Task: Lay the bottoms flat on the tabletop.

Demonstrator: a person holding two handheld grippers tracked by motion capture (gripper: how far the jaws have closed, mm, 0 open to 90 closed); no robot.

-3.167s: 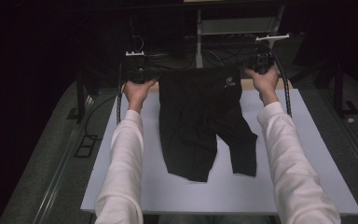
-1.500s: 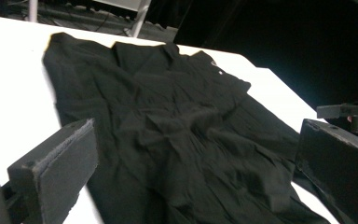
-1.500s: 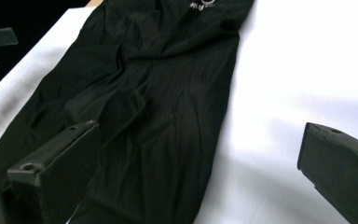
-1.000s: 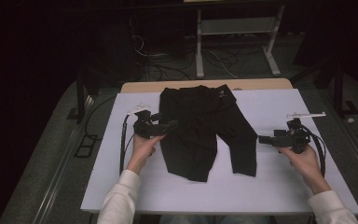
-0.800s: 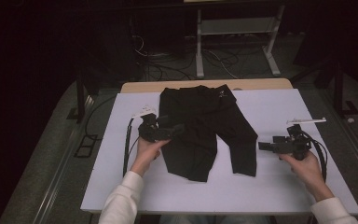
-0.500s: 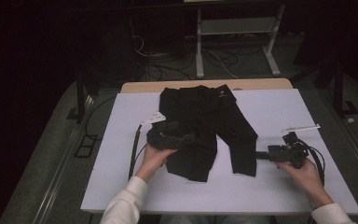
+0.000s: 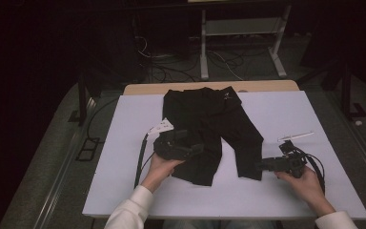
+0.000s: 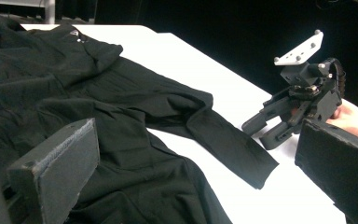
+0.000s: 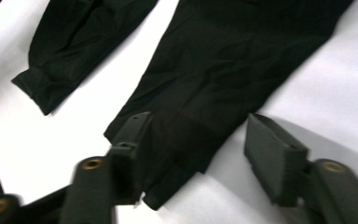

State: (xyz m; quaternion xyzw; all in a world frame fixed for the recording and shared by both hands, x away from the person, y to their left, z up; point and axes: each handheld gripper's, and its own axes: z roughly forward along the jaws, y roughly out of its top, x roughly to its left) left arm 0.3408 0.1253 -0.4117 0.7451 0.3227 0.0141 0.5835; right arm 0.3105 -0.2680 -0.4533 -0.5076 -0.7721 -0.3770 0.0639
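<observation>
Black cropped trousers (image 7: 209,114) lie flat on the white board, waistband at the far side, both legs pointing toward me. My left gripper (image 7: 198,147) hovers over the left leg with its jaws wide open and only cloth (image 8: 135,93) beneath them. My right gripper (image 7: 261,166) points left at the hem of the right leg (image 7: 248,167). In the right gripper view its jaws stand open on either side of that hem (image 9: 182,154), one on each side of the cuff. The left gripper view also shows the right gripper (image 8: 270,128) at the cuff's end.
The white board (image 7: 310,109) lies on a wooden table whose far edge (image 7: 267,86) shows behind it. A white metal stand (image 7: 240,31) and floor cables lie beyond the table. Bare board lies left, right and in front of the trousers.
Both grippers have come down from the waistband toward me. Over the last second the left one slid right onto the left leg and the right one moved in to the right hem.
</observation>
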